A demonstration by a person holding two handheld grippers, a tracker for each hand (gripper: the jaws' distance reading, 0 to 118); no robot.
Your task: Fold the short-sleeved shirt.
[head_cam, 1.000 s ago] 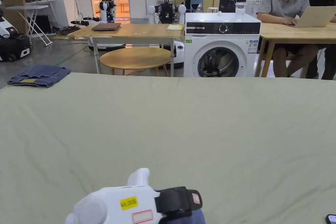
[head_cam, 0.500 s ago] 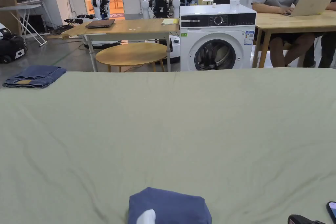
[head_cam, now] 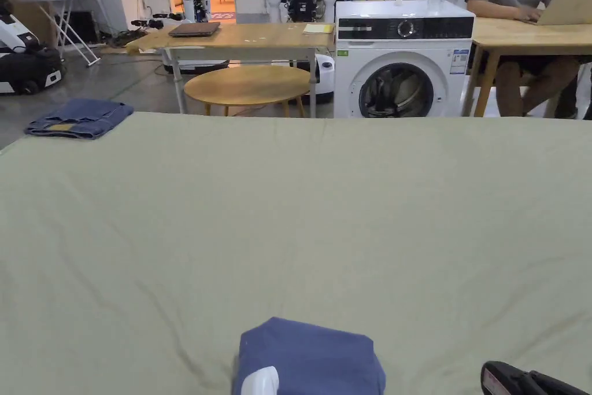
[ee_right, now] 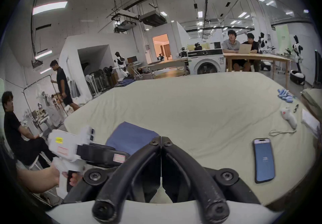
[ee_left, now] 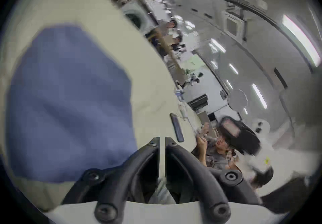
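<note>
The short-sleeved shirt [head_cam: 309, 355] is dark blue and lies folded into a small rectangle on the green-covered table [head_cam: 300, 211], close to the near edge. In the left gripper view the shirt [ee_left: 69, 102] is to the left of my left gripper [ee_left: 162, 140], whose jaws are shut with only a thin slit and hold nothing. My right gripper [ee_right: 161, 138] hovers to the right of the shirt [ee_right: 132, 137], jaws shut and empty. In the right gripper view a hand holds the left gripper [ee_right: 111, 153] by the shirt's near side.
Folded jeans [head_cam: 79, 118] sit at the table's far left corner. A phone [ee_right: 264, 160], a white handheld device [ee_right: 288, 118] and several small blue items [ee_right: 284, 97] lie at the table's right. Beyond the table stand a washing machine [head_cam: 399, 61], wooden tables and seated people.
The left gripper, which lay over the shirt a second ago, has drawn back toward the near edge, uncovering the shirt. The right gripper's black tip has come into the head view at bottom right.
</note>
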